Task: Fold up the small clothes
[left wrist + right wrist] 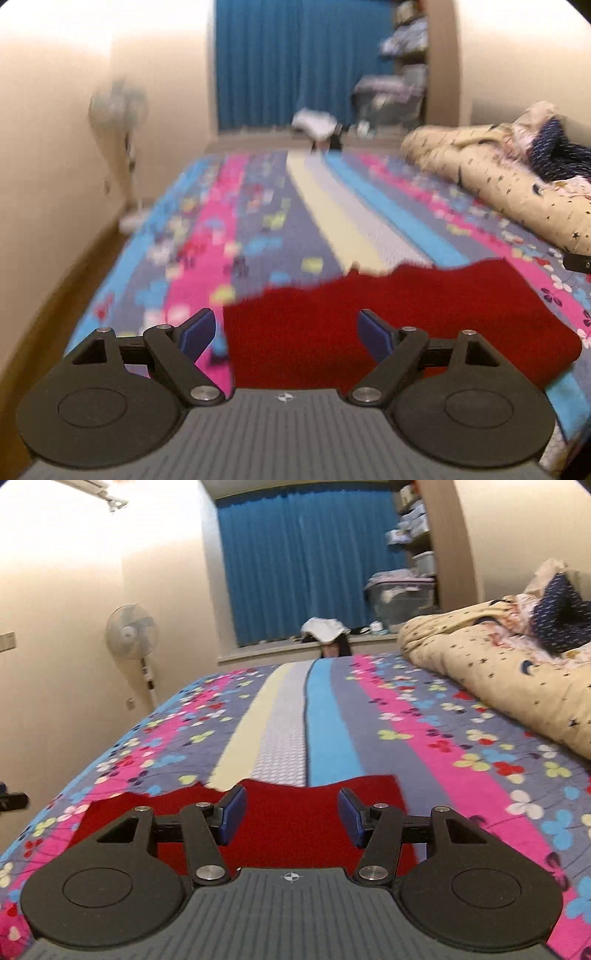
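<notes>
One red cloth (388, 332) lies flat on bed (424, 716), under & just ahead of both grippers. Left gripper (286, 332) & right gripper (291, 818): jaws spread wide, holding nothing. One quilt (498, 675) far right.

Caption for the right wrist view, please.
Open right gripper poised over red garment lying on the striped floral bedspread.

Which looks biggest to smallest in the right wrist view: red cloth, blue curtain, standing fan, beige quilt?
As they appear, not true size:
1. Blue curtain
2. Red cloth and beige quilt: too alike to rank, and the cloth is nearest and partly hidden by the open right gripper
3. Standing fan
</notes>
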Motion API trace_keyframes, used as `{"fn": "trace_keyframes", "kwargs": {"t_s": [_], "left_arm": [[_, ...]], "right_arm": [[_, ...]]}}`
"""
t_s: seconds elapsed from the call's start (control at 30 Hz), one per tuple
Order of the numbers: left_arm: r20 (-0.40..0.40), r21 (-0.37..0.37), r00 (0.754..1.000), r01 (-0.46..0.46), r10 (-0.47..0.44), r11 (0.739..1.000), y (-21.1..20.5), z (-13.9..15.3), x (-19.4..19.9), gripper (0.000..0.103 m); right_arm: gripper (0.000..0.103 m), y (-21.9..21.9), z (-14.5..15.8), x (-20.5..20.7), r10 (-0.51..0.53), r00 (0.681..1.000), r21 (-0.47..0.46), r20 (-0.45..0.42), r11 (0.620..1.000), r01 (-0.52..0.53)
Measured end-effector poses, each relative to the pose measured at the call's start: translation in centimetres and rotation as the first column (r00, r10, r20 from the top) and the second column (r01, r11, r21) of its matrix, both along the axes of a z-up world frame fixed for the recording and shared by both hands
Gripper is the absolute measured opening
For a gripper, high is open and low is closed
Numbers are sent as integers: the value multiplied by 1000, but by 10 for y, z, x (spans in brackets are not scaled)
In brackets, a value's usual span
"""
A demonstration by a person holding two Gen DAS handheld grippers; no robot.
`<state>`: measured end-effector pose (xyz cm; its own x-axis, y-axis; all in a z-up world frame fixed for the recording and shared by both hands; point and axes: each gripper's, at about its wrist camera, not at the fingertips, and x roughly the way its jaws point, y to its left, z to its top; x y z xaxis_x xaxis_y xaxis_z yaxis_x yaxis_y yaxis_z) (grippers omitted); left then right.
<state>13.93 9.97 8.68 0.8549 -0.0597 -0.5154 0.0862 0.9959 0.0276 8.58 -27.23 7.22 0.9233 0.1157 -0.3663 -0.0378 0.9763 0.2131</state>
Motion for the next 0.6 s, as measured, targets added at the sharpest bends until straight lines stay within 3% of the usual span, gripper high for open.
{"fn": "trace_keyframes", "kwargs": {"t_s": [0.13,0.23,0.27,0.33,0.37,0.5,0.6], "left_arm": [[19,-39,997,-73,74,997,15,4,4,88],[-18,-56,991,-135,134,989,27,2,9,87],[-32,-76,988,-151,149,986,32,2,11,87],[-46,-102,983,-184,180,978,42,3,11,85],[-49,-104,980,-198,194,975,47,3,12,85],[-68,-131,966,-255,248,958,68,2,12,83],[-96,-144,954,-297,285,944,82,-1,12,81]], "right_arm": [[57,18,-4,10,43,998,-9,-35,999,-43],[54,36,-4,14,61,997,-32,-45,998,-63],[49,43,-4,15,71,996,-33,-48,997,-73],[10,59,-5,17,118,991,-23,-60,993,-120],[4,69,-6,16,143,988,-25,-64,989,-144],[3,118,-11,10,268,962,-98,-51,957,-272],[5,162,-20,0,400,915,-159,-48,901,-402]]}}
